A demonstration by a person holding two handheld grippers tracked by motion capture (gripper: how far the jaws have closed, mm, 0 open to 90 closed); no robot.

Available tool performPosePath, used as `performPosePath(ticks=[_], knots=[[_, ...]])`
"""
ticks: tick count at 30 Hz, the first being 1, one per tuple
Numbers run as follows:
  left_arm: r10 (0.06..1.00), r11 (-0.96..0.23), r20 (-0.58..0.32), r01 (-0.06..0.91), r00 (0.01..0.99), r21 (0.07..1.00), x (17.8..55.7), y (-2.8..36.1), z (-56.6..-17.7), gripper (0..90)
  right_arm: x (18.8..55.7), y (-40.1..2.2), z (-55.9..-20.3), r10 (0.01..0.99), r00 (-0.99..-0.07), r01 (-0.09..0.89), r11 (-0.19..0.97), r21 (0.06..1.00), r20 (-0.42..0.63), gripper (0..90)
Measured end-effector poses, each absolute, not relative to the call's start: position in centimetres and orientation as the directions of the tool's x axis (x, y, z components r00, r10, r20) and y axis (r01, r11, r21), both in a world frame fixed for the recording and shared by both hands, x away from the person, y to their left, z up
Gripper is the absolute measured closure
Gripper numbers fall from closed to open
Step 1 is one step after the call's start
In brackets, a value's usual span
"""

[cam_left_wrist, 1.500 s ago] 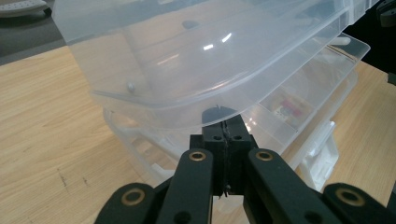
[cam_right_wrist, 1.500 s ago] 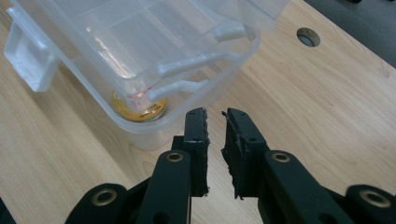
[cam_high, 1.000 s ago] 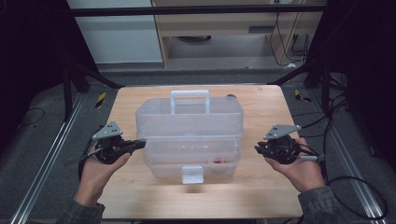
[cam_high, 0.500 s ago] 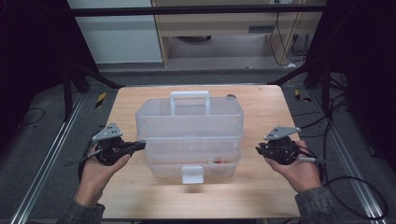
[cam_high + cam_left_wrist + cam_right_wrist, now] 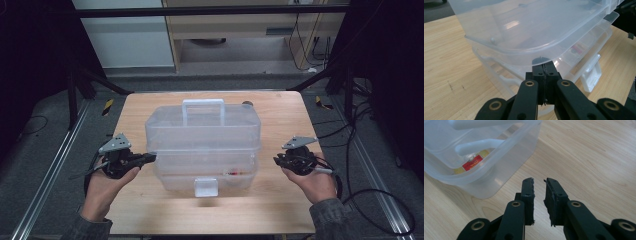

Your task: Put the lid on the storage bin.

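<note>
A clear plastic tiered storage box (image 5: 202, 135) with a white handle (image 5: 202, 105) and a front latch (image 5: 206, 186) stands in the middle of the wooden table (image 5: 280, 115). My left gripper (image 5: 150, 158) is shut, and its tips touch the box's left side. In the left gripper view the tips (image 5: 544, 65) sit just under the rim of the upper tier (image 5: 524, 30). My right gripper (image 5: 276, 160) hovers to the right of the box, apart from it. Its jaws (image 5: 539, 180) stand a narrow gap apart with nothing between them. A small red-labelled item (image 5: 472, 162) lies inside the bottom tier.
A small round object (image 5: 246, 104) sits on the table behind the box. Bare wood lies in front of the box and on both sides. Metal rails (image 5: 45, 190) run along the floor beside the table, and cables (image 5: 370, 195) trail at the right.
The right hand has sunk a little toward the table beside the box. The left hand and the box have not moved.
</note>
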State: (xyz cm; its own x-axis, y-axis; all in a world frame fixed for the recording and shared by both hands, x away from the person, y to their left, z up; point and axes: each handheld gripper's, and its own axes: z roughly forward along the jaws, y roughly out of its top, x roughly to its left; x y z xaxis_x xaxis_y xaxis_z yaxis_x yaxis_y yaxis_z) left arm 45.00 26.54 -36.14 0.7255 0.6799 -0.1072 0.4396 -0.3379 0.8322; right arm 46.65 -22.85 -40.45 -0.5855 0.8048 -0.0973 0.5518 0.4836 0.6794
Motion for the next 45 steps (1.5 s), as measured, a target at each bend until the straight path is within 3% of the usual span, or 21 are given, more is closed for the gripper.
performPosePath(ticks=[18,45], knots=[[0.674,-0.368,-0.088,0.437,0.734,0.821,44.4,26.7,-36.7,89.8,47.0,-23.3,-43.0,0.835,-0.545,0.591,0.453,0.667,-0.083,59.0],[0.693,-0.365,-0.089,0.454,0.716,0.813,44.0,27.8,-37.6,89.7,46.8,-23.8,-43.5,0.837,-0.542,0.6,0.45,0.662,-0.077,58.3]])
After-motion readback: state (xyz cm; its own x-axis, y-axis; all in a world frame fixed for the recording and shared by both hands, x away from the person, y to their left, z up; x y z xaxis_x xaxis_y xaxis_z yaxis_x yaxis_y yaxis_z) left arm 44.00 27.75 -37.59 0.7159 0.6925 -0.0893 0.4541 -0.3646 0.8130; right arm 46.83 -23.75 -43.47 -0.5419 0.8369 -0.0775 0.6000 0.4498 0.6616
